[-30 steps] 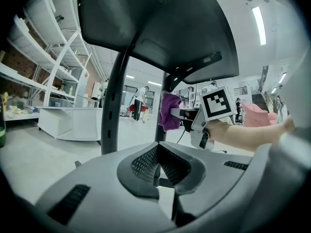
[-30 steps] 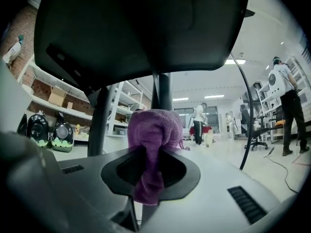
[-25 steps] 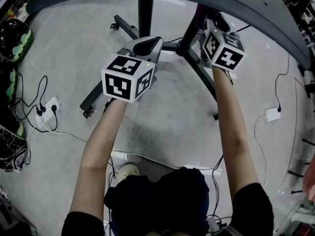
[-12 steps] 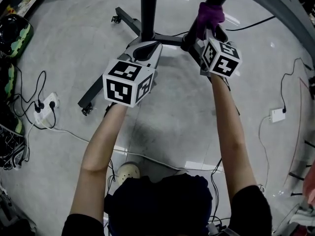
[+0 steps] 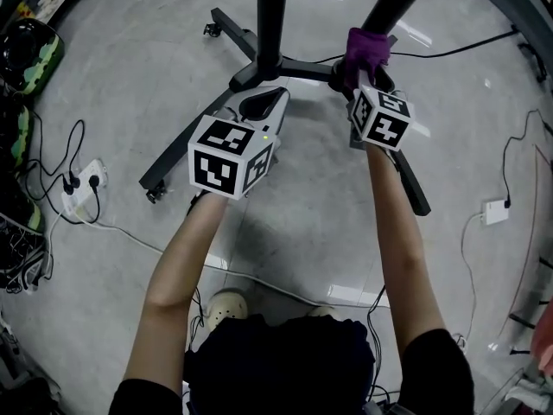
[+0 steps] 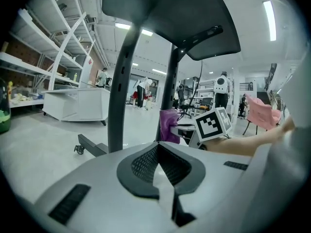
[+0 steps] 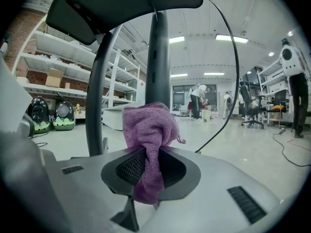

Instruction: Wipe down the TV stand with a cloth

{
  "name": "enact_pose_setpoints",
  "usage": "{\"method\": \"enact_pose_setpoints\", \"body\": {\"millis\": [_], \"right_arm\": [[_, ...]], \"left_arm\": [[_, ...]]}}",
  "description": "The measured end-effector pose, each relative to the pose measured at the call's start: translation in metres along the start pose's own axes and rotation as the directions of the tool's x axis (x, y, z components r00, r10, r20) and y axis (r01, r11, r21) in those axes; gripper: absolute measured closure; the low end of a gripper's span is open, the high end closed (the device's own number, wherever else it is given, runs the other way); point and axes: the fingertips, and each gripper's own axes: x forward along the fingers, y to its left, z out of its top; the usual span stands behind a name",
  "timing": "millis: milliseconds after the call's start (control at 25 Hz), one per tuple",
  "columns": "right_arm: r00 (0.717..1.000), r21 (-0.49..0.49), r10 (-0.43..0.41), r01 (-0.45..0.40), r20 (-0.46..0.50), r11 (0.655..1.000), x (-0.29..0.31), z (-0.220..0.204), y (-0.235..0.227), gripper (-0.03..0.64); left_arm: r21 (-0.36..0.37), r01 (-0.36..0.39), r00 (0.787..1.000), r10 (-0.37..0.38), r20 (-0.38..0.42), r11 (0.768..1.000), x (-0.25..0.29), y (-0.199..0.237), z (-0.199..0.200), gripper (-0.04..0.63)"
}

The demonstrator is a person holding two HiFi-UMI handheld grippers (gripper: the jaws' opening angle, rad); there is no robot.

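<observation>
The TV stand is black, with two upright posts (image 5: 272,15) (image 5: 396,0) rising from a base of wheeled legs (image 5: 177,158) on the grey floor. My right gripper (image 5: 364,69) is shut on a purple cloth (image 5: 367,48), which presses against the low part of the right post near the base. In the right gripper view the cloth (image 7: 148,130) bunches out of the right gripper (image 7: 146,157) in front of that post (image 7: 158,57). My left gripper (image 5: 263,104) hovers by the left post's foot; its jaws are shut and hold nothing (image 6: 157,147). The screen's dark underside (image 6: 170,18) looms overhead.
A power strip (image 5: 86,184) with tangled cables lies on the floor at left, beside green-and-black helmets (image 5: 30,54). A white adapter (image 5: 495,211) and its cord lie at right. The person's shoe (image 5: 226,302) is below the arms. Shelving (image 6: 53,57) and distant people stand beyond.
My right gripper has slid the purple cloth down the right post toward the base. The left gripper has stayed near the left post's foot, and the head view has tilted.
</observation>
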Motion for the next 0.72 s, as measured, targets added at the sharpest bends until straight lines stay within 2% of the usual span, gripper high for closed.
{"method": "enact_pose_setpoints", "body": {"millis": [440, 720], "right_arm": [[0.995, 0.028, -0.002, 0.004, -0.097, 1.000, 0.017, -0.059, 0.009, 0.528], [0.995, 0.050, -0.012, 0.017, -0.102, 0.999, 0.016, -0.062, 0.010, 0.528]], "left_arm": [[-0.018, -0.032, 0.999, 0.031, -0.032, 0.999, -0.006, 0.015, -0.028, 0.591], [-0.018, -0.047, 0.998, 0.046, -0.032, 0.999, -0.013, 0.022, -0.029, 0.591]]}}
